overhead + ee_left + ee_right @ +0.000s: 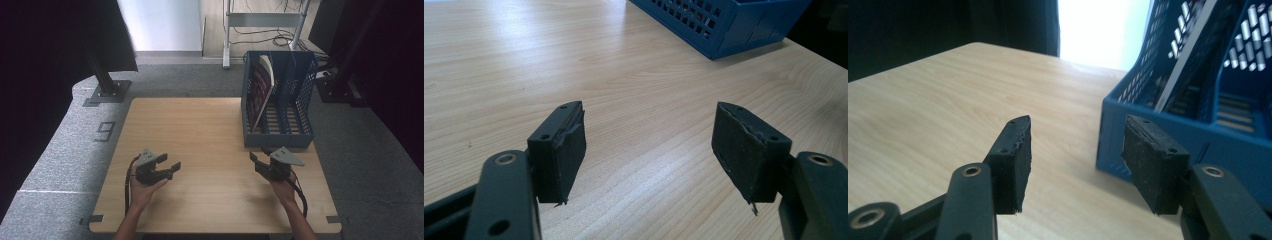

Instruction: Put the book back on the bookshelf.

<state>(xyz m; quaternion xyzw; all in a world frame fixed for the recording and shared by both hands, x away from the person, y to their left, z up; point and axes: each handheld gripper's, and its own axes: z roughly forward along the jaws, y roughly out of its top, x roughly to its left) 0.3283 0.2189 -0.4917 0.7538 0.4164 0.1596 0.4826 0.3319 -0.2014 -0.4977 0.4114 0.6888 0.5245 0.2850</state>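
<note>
A blue slotted file rack (300,100) stands at the back right of the wooden table (200,130). In its left compartment a magazine (260,90) leans to the right. My left gripper (170,161) hovers over the table's front left, pointing right, open with nothing between its fingers. In the left gripper view my left gripper (651,145) has bare tabletop beyond it and the rack (724,25) far ahead. My right gripper (258,154) is just in front of the rack's near left corner, open and empty. In the right gripper view my right gripper (1075,160) faces that corner of the rack (1198,135).
Grey carpet surrounds the table, with a taped "9" (105,131) on the left. A black stand base (107,92) sits at the back left and another (340,90) to the right of the rack. A metal frame (227,30) stands behind.
</note>
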